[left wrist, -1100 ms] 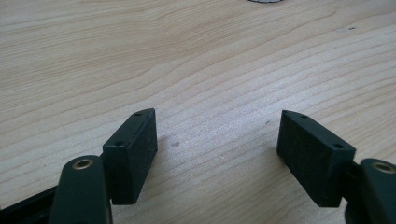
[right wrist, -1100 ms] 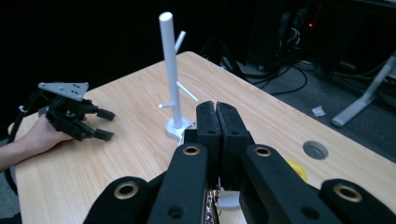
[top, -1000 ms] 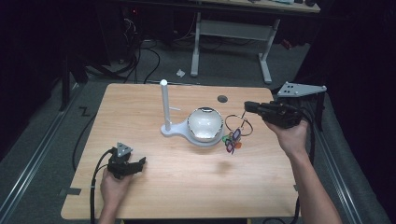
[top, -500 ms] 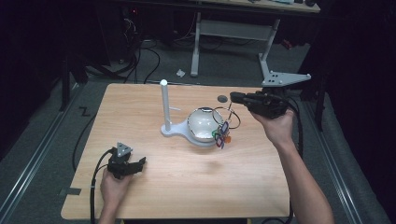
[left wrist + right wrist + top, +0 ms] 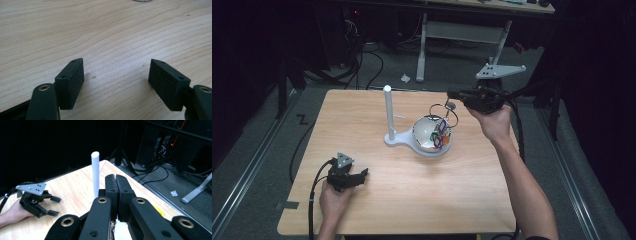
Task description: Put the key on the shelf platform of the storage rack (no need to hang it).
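Observation:
My right gripper (image 5: 453,94) hovers above the far right of the wooden table (image 5: 357,120), its jaws pressed together (image 5: 115,178) on a thin wire ring (image 5: 443,113). A bunch of small coloured loops (image 5: 441,135) dangles from that ring, over the white bowl (image 5: 424,136). The bowl sits beside a white stand with an upright post (image 5: 387,111), which rises just beyond the right jaws (image 5: 95,172). My left gripper (image 5: 363,175) lies on the table near the front left, held by a hand, jaws open (image 5: 116,75) with only bare wood between them.
A small dark disc (image 5: 451,105) lies on the table behind the bowl. Cables and a desk frame (image 5: 462,35) stand on the dark floor beyond the far edge. Metal rails (image 5: 242,165) run along both sides of the table.
My right gripper has moved left and toward the far edge, carrying the ring and loops from beside the bowl's right side to over it. The left gripper has stayed put.

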`<state>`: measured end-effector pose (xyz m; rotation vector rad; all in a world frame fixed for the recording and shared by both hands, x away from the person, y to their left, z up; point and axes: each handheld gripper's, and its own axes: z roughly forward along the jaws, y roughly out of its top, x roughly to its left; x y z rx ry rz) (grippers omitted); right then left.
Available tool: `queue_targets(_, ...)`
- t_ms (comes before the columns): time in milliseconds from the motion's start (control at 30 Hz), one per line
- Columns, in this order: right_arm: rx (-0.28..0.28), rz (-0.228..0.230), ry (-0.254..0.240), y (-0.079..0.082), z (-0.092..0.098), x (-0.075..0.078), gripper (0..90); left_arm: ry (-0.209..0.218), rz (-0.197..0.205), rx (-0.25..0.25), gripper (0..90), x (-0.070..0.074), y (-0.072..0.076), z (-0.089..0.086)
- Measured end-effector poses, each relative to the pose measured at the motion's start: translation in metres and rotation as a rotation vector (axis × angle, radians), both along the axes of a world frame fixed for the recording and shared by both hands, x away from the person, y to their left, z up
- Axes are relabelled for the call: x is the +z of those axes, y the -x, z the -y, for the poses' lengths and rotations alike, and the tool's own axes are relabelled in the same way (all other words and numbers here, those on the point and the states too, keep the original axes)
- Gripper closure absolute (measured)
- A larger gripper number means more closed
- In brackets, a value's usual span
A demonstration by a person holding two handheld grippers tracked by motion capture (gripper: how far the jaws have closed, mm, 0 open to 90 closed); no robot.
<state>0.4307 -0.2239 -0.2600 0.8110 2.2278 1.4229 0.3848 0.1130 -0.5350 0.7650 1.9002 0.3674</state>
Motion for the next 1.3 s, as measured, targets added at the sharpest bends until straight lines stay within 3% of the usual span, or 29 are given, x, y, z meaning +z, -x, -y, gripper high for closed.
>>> queue_targets(300, -0.034, -0.025, 0.005, -0.017, -0.006, -0.009, 89.7, -0.01, 0.006, -0.007, 28.9, 0.0, 0.0, -0.001)
queue_targets(400, -0.047, -0.032, 0.008, -0.022, -0.007, -0.013, 89.6, 0.012, -0.006, 0.007, 28.9, 0.001, 0.0, 0.001)
queue_targets(500, -0.058, -0.038, 0.02, -0.026, -0.009, -0.018, 89.6, 0.014, -0.006, 0.013, 28.9, 0.001, 0.0, 0.001)
queue_targets(567, -0.065, -0.05, 0.023, -0.029, -0.01, -0.023, 89.6, -0.006, 0.003, -0.002, 28.9, 0.0, 0.0, -0.001)
queue_targets(600, -0.071, -0.062, 0.028, -0.032, -0.011, -0.028, 89.6, 0.009, -0.004, 0.011, 28.9, 0.0, 0.0, 0.001)
queue_targets(1067, -0.066, -0.11, 0.068, -0.038, -0.018, -0.06, 89.5, 0.007, -0.003, 0.003, 28.9, 0.0, 0.0, 0.0)
queue_targets(1100, -0.064, -0.111, 0.089, -0.039, -0.02, -0.064, 89.5, 0.005, -0.002, 0.001, 29.0, 0.0, 0.0, 0.0)
queue_targets(1300, -0.059, -0.126, 0.097, -0.04, -0.022, -0.072, 89.5, 0.001, 0.001, 0.0, 29.0, 0.0, 0.0, 0.0)
